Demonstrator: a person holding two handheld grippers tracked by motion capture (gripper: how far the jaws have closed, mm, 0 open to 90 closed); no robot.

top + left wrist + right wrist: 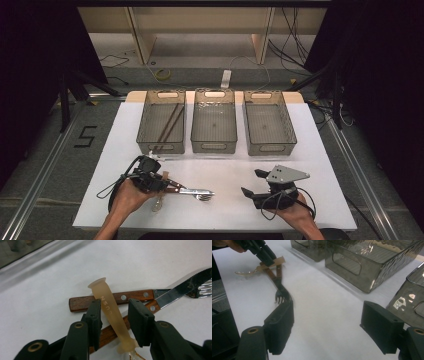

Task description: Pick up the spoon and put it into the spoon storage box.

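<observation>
white table (310, 150) | left hand-held gripper (113, 315) astride translucent spoon handle (110, 307), seemingly ungripped | right hand-held gripper (327, 325) wide, empty

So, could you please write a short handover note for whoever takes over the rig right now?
Left hand-held gripper: jaws open astride the translucent plastic spoon handle, not yet closed.
Right hand-held gripper: open, empty, over bare table.
Cutlery pile at front left: spoon lies across the wooden-handled knife and fork.
Three bins at the back: left bin holds chopsticks; the other two look empty.
Left, probably: sort spoon, knife and fork into bins.
</observation>
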